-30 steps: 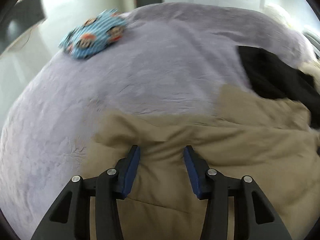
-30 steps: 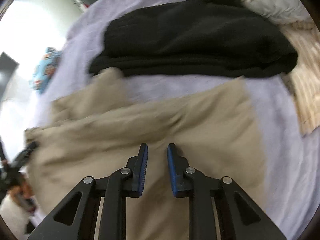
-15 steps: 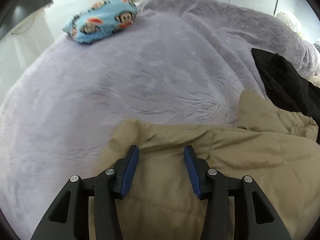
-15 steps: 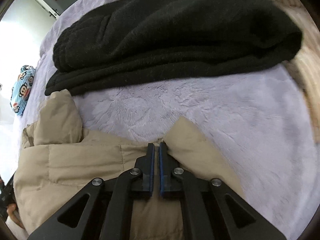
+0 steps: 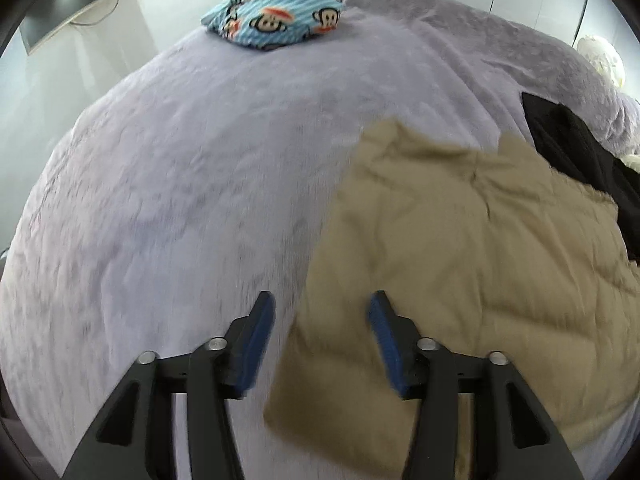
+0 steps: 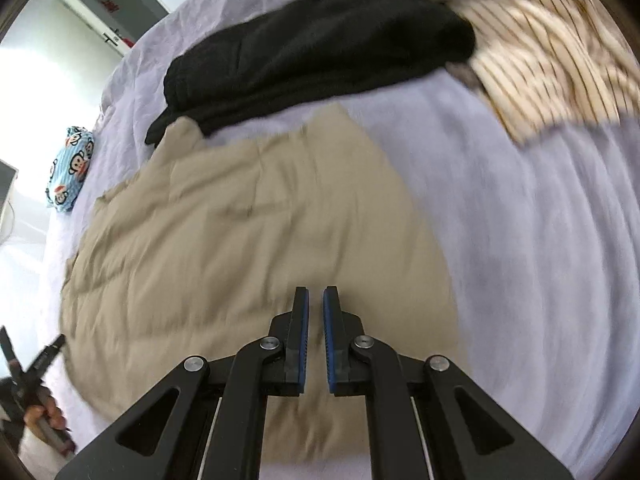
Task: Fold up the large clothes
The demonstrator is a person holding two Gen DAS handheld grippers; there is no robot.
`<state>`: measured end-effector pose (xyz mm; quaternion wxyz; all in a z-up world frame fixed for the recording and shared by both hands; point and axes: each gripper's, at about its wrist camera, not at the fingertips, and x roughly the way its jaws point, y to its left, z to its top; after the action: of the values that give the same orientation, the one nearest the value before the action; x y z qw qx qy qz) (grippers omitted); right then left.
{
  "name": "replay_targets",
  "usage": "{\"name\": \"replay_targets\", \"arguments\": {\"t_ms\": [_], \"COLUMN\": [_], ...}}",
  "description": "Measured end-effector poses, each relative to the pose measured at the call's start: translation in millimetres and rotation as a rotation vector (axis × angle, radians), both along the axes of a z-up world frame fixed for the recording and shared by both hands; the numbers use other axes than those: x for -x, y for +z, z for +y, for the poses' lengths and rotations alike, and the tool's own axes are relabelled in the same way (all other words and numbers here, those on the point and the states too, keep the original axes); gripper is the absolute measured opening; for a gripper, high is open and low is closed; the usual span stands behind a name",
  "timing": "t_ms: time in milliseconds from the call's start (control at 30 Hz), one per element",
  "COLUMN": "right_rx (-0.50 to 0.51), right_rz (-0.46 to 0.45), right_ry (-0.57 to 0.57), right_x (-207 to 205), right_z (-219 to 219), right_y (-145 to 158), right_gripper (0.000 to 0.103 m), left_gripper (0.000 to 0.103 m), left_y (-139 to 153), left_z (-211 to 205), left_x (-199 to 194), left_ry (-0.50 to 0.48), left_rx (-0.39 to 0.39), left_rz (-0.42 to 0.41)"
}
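The right claw [image 6: 315, 300], nearly closed and empty, hangs over the tan jacket [image 6: 248, 248] beside black clothing [image 6: 312, 52].

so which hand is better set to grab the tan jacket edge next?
Left. Its tool is opening, astride the tan jacket edge. The right tool is shut, empty, above mid-fabric.

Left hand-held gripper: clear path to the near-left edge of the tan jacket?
Probably yes. The left hand-held gripper hangs right over that edge of the tan jacket, jaws opening with nothing gripped. Only bare lilac blanket lies beside it; the black garment and monkey-print bundle sit far off.
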<state>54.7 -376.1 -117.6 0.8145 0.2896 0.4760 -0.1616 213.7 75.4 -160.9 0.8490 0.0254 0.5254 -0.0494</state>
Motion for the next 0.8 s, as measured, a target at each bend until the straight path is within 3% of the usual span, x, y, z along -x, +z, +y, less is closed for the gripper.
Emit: {"name": "replay_targets", "arguments": {"t_ms": [167,267,433,500,633,800], "right_rx": [-0.053,-0.059,-0.099,-0.128,-0.188,-0.237], "right_rz": [0.001,0.042,0.044,0.034,0.013,0.021], "right_ry": [0.0,0.004,-0.042,-0.071,-0.11,-0.122], "right_x": [26,28,47,54,75,87], "right_z": [24,31,32,33,38,56], "right_y": [-5,-16,-25,-24,-24,-26], "right_gripper": [0.009,0.011,0.011,0.013,0.027,0.05], "left_gripper": [0.077,0.077,0.077,0.077,0.077,0.077], "left_y": [-17,-33,-25,-17,-10,-5], "left_z": [8,23,34,42,54,43], "left_x": [23,26,38,47,66,86], "left_ry": [-0.002,0.025,0.051,0.067,0.092,0.066], "left_rx": [-0.038,0.03,0.033,0.07,0.133,0.049], "left_rz": [0.027,0.076,0.072,0.085,0.137,0.155]}}
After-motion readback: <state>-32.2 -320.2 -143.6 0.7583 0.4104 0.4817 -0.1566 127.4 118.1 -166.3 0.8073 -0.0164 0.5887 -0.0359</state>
